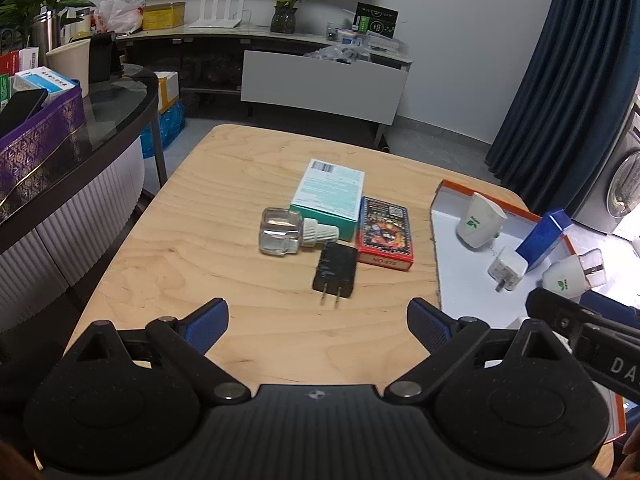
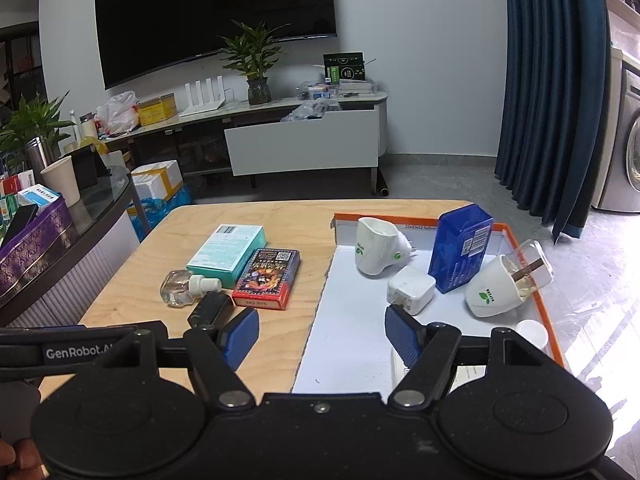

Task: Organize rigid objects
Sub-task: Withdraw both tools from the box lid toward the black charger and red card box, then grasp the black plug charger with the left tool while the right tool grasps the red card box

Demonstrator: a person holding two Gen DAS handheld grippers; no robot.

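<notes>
On the wooden table (image 1: 208,216) lie a black plug adapter (image 1: 335,270), a clear glass bottle with a white cap (image 1: 280,232), a teal box (image 1: 330,198) and a red card pack (image 1: 385,236). My left gripper (image 1: 318,320) hovers open just short of the black adapter, nothing between its fingers. The orange-rimmed white tray (image 2: 352,344) holds two white plug-in units (image 2: 376,252) (image 2: 504,284), a white charger cube (image 2: 412,290), a blue box (image 2: 460,248) and a white cap (image 2: 532,332). My right gripper (image 2: 322,336) stands open over the tray's near left edge, empty.
A dark curved counter (image 1: 100,128) with a purple box (image 1: 36,144) flanks the table's left side. Behind stand a TV cabinet (image 2: 304,144), potted plants and a blue curtain (image 2: 560,92). A washing machine (image 2: 628,136) is at the right. The right gripper's body (image 1: 592,340) shows beside the tray.
</notes>
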